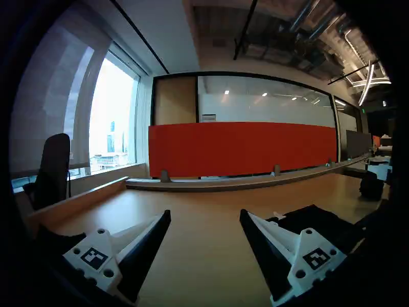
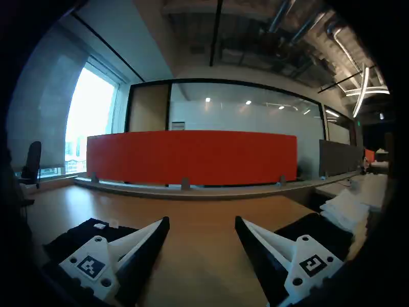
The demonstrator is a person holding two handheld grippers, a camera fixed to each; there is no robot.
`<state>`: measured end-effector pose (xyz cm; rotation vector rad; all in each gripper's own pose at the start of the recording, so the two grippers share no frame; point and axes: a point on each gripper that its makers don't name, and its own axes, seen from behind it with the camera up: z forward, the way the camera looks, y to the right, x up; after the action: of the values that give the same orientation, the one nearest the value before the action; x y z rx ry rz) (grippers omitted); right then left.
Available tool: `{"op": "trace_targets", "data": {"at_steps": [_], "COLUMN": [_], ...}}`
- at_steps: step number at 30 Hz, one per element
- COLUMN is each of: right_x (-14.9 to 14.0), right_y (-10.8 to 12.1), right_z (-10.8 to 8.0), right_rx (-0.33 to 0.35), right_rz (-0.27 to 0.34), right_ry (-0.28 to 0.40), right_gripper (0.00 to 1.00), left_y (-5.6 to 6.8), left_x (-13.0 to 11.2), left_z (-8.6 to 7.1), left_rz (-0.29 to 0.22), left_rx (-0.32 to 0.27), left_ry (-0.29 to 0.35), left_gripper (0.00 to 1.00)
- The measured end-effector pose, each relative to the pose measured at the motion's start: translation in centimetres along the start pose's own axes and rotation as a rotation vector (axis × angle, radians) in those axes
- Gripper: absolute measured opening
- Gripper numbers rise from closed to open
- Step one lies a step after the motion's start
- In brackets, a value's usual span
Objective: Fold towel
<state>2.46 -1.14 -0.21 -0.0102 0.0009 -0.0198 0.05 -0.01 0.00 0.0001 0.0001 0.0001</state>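
A black towel lies on the wooden table in the left gripper view, partly behind the right-hand finger. My left gripper hovers low over bare wood, open, with nothing between its fingers. In the right gripper view, a black towel with a small white tag lies behind the left-hand finger, and more black cloth lies behind the right-hand finger. My right gripper is also open over bare wood and holds nothing. I cannot tell whether the two black patches are one towel.
A red divider panel runs along the far edge of the table. A stack of white folded towels sits at the right. A black chair stands by the window, and a small dark object rests far right.
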Motion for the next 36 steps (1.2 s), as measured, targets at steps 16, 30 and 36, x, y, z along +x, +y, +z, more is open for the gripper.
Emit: {"op": "trace_targets", "data": {"at_steps": [16,30,36], "right_x": [9.7,16.1,17.2], "right_y": [-0.1,-0.5,-1.3], "right_z": [-0.1,-0.3,-0.2], "right_rx": [-0.027,-0.044,-0.022], "right_rz": [-0.019,-0.004,-0.029], "right_ry": [0.000,0.000,-0.007], "right_gripper": [0.99,0.99,0.99], "left_y": [-0.9,-0.8,-0.6], "left_x": [10.6,15.8,16.5], "left_z": [0.4,0.9,0.8], "left_rz": [-0.012,-0.037,-0.036], "left_rx": [0.006,-0.021,-0.041], "left_ry": [0.016,0.000,-0.017], "left_gripper": [1.00,1.00,1.00]}}
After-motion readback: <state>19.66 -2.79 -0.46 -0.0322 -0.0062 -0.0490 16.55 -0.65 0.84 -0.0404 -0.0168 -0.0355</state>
